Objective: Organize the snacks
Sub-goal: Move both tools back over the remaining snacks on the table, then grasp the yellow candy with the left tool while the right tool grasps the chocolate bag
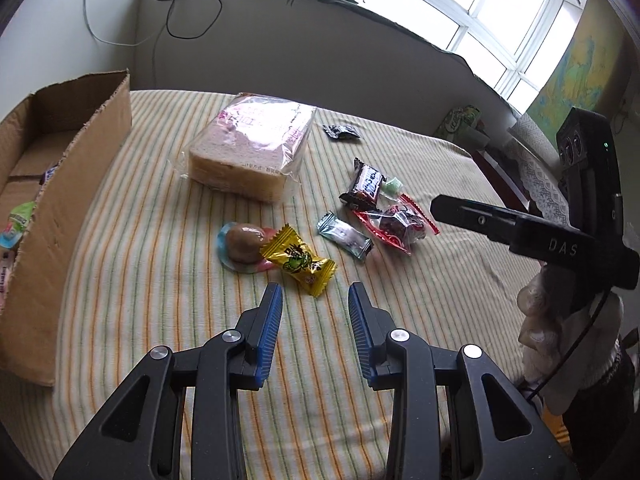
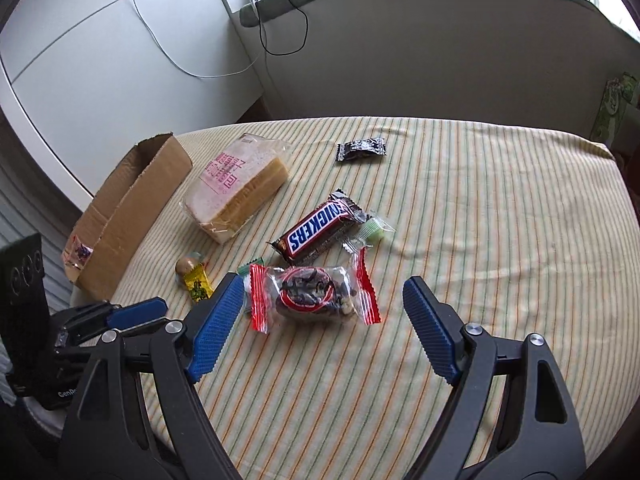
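**Two tools over the loose snacks, nothing gripped yet**

The right tool [image 2: 324,312] hangs spread wide and released over the red-edged clear packet of dark dried fruit [image 2: 314,294], which lies flat on the striped tabletop [image 2: 500,240] between its blue pads without touching them. The left tool [image 1: 315,312] is narrowed but empty, pointing at the yellow candy [image 1: 298,260].

Taking the cardboard box [image 2: 132,204] as landmark: the bagged sliced bread [image 2: 236,188] lies just beside its open end; the Snickers bar [image 2: 320,228] lies further out, past the bread; the dried-fruit packet sits nearer the camera than the bar; the yellow candy is close to the box's near corner.

Risks, as a judgement: the crinkly packet may slide or fold under the pads, and the right tool's left finger sits close to the small silver-blue wrapper [image 1: 345,235], so closing could drag that along. The two tools are also near each other and could collide.

Count: one box, already holding a few wrapped snacks; one bread bag; one Snickers; one dried-fruit packet; one yellow candy; one brown sweet on a round wrapper [image 1: 245,243]; one silver-blue wrapper; one small green sweet [image 2: 374,229]; one black packet [image 2: 362,149].
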